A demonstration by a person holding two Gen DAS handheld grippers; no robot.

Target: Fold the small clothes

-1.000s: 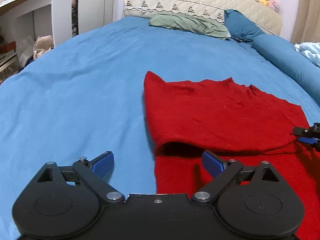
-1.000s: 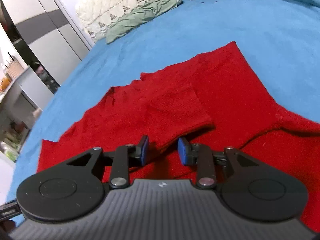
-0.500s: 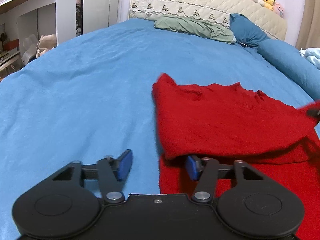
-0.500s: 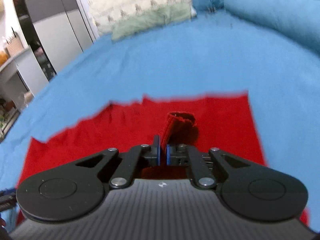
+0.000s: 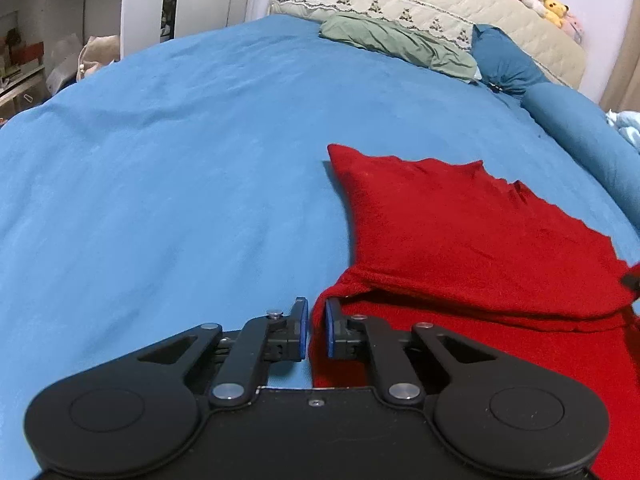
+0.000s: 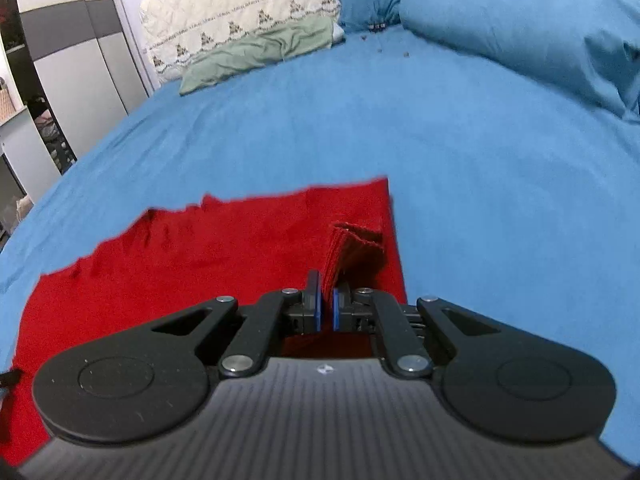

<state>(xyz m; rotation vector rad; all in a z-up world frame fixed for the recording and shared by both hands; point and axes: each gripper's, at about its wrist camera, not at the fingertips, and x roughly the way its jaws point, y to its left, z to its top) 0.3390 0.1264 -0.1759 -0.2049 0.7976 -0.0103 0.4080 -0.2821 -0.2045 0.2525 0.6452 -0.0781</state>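
While both tongs, left [image 5: 316, 328] and right [image 6: 327, 308], pinch red knit sweater [image 5: 460, 232] edges, uneven lifting could skew fold.

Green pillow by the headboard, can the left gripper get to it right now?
Probably not. The left gripper is shut on the red sweater, and the green pillow lies far up the blue bed.
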